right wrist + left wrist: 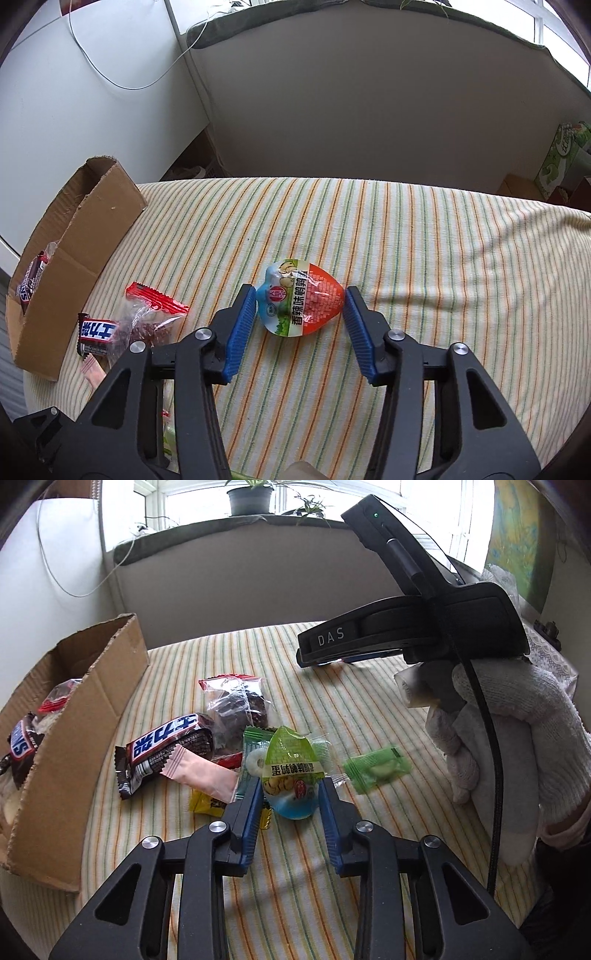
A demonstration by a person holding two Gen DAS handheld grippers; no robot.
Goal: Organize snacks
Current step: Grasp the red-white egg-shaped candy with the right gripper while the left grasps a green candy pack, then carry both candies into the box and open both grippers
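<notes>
In the left wrist view, the left tool (291, 794) has its blue ribbed pads on both sides of a green, egg-shaped plastic snack pack (291, 775); they seem to press its lower edges, so I judge it gripped. In the right wrist view, the right tool (300, 308) stands around an orange, egg-shaped plastic snack pack (303, 302). The left pad touches its blue end, but the right pad shows a thin gap at the orange tip, so I judge this tool not yet closed on it. Both packs lie on the striped cloth of the counter (406, 258).

Just behind the green pack there is a pile: a pink sachet (201, 773), a brown chocolate bar (166, 751) and a clear bag with dark pieces (238, 701). A small green candy wrapper (376, 770) lies apart on the right. Farther left stands the open brown cardboard box (85, 716), which already holds some snacks.

The risks, in my judgement: the glossy, rounded packs can slip out from the pads when lifted, because the grip is only at the narrow ends. The left pad may also catch a neighbouring wrapper and drag it along. A hard squeeze could crush the contents.
</notes>
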